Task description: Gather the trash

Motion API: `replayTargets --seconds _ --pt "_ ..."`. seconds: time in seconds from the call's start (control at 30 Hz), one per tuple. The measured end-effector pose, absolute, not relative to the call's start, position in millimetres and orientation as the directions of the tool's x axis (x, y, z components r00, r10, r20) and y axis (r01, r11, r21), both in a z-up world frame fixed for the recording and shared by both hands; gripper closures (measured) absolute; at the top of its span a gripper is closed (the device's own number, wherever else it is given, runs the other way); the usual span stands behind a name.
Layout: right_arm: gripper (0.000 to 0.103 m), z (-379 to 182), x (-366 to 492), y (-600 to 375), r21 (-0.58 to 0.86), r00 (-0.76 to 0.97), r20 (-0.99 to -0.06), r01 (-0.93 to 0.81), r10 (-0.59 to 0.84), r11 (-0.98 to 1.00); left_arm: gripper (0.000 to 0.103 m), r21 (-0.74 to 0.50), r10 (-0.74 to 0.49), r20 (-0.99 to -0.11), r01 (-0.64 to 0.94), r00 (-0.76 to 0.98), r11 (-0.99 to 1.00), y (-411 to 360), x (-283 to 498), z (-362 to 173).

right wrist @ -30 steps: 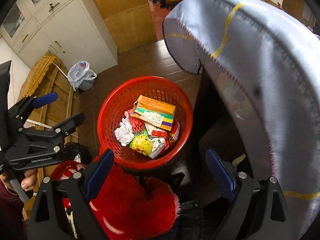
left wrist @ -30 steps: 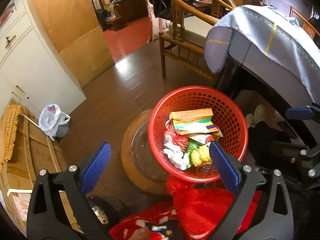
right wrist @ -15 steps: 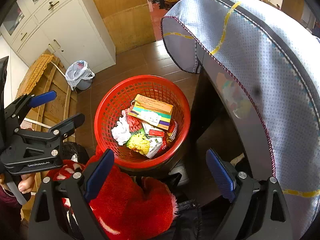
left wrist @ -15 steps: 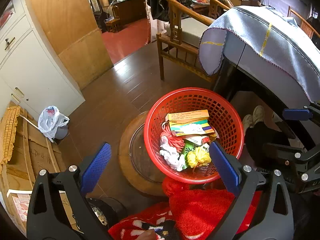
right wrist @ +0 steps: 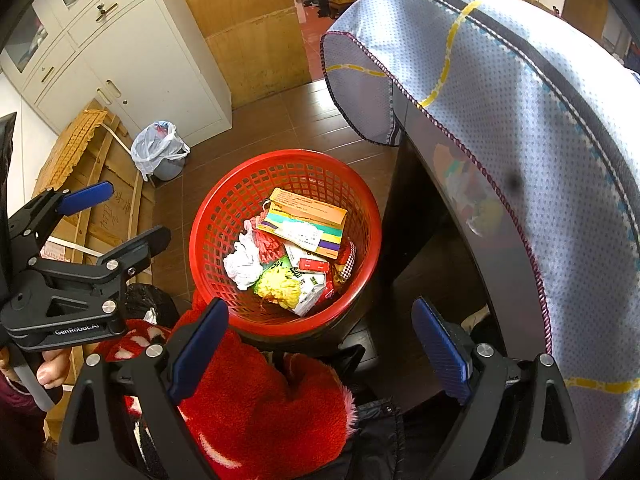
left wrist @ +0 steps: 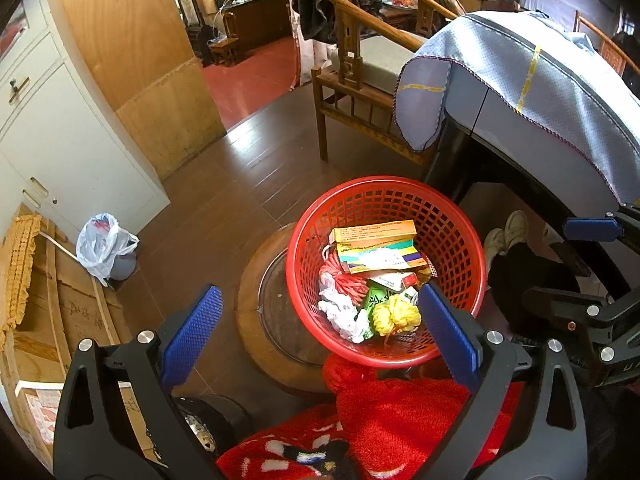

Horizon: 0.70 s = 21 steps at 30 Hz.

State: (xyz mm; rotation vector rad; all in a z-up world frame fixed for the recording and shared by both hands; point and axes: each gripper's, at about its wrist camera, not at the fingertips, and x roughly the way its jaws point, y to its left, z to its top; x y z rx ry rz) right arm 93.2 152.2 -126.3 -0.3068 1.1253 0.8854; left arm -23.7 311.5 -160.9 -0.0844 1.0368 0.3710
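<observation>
- Both sets of jaws are spread wide with nothing between them. The left gripper (left wrist: 320, 332) fills the bottom of its own view, and the right gripper (right wrist: 320, 344) does the same in its view.
- Trash sits in a red basket (left wrist: 452, 216), a plastic mesh one, just right of center in the left wrist view and dead center (right wrist: 224, 216) in the right wrist view.
- On top of the pile is an orange and yellow box (left wrist: 374, 234), lying flat toward the far side of the basket.
- Under and in front of it: crumpled white tissue (right wrist: 244, 260), a yellow scrunched wrapper (right wrist: 280, 288), some red netting stuff (left wrist: 346, 280) and a few small packets I can't read.
- That basket rests on a round wooden stool (left wrist: 256, 304), which pokes out on the basket's left side in the left view.
- Bright red fuzzy fabric (right wrist: 260, 400) covers the bottom middle of both views, right under the grippers.
- Over on the right side of both frames there's a table with a pale blue dotted cloth (right wrist: 520, 100) draped over it, close beside the basket.
- Far left in the right wrist view you can see the left gripper with a hand (right wrist: 50, 368) wrapped around its handle.
- Also a small bin lined with a white plastic bag (left wrist: 106, 244) by the white cabinet (left wrist: 72, 148), well apart from the basket.
</observation>
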Motion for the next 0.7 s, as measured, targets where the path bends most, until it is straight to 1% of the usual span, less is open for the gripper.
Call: replayTargets --seconds 0.17,0.7 --pt "0.012 -123.4 93.1 150.8 0.213 0.146 -0.875 -0.741 0.462 0.637 0.008 0.129 0.285 -0.845 -0.344 0.453 0.930 309.2 -23.4 -160.9" --pt "0.012 -121.7 94.4 148.5 0.217 0.147 -0.872 -0.740 0.468 0.637 0.008 0.119 0.278 -0.843 -0.345 0.460 0.931 310.0 -24.2 -157.3"
